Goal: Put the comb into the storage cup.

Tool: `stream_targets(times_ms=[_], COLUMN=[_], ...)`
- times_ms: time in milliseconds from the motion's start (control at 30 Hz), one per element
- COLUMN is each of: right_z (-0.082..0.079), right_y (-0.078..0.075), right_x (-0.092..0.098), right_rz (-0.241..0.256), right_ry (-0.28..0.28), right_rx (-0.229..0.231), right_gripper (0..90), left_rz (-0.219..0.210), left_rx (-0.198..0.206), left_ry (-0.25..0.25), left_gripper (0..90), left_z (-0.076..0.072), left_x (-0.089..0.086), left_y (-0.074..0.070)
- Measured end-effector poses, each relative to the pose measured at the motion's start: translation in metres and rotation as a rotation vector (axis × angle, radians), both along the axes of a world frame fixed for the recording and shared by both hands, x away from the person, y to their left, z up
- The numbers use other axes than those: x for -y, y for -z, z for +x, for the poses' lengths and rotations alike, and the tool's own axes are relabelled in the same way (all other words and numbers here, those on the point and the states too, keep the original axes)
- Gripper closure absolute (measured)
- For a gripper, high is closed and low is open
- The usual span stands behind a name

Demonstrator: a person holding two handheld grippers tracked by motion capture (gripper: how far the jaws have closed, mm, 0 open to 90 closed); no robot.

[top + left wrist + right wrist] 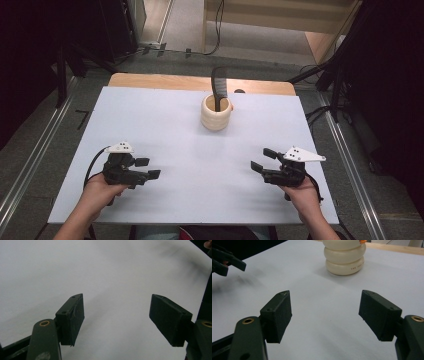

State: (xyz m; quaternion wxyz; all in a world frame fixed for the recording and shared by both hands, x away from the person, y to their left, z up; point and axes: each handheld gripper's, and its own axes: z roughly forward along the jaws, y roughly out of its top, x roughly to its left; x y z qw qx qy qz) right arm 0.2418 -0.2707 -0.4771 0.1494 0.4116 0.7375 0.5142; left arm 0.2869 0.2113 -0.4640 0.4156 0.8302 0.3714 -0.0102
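At the left of the high view, the left gripper [148, 168] hovers low over the near part of the white worktop [165, 130], held in the person's left hand [102, 192], with a grey three-cornered plate on top and a black cable looping off its outer side. Its fingers [154, 174] are released, spread well apart and pointing toward the middle of the worktop; in the left gripper view the same two black pads [72, 318] stand wide with only bare white surface between them. Farther back and near the centre, close to the far edge, stands a cream ribbed holder [216, 113], upright, with a black spatula [218, 86] standing in it, blade end up and leaning slightly. The holder is well apart from both grippers and lies roughly between them across the width. In the right gripper view the holder [345, 257] sits ahead of the jaws and a little to the right of their midline, with the other gripper's tips at the upper left corner. At the right of the high view, the right gripper [263, 160], held in the right hand [303, 194], also hovers near the front edge, its fingers [270, 153] released and wide open, grasping nothing.
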Motion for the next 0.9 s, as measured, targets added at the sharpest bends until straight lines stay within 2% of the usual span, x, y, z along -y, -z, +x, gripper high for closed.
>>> stream_targets(times_ms=[233, 467, 900], right_z=[0.0013, 0.0014, 0.0015], right_y=[0.0021, 0.0034, 0.0038], right_x=[0.0006, -0.0028, -0.0033], right_rz=[0.006, -0.002, -0.003], right_ry=[-0.001, -0.024, -0.028], right_rx=[-0.014, -0.012, -0.01], right_gripper=[24.4, 24.3, 24.4], left_rz=[0.001, 0.001, 0.002], left_rx=[-0.002, -0.004, -0.007], left_ry=[0.007, 0.008, 0.01], left_gripper=[28.9, 28.9, 28.8], left_z=[0.0005, 0.0006, 0.0009], left_x=[0.0006, 0.0007, 0.001], left_y=[0.0006, 0.001, 0.0022])
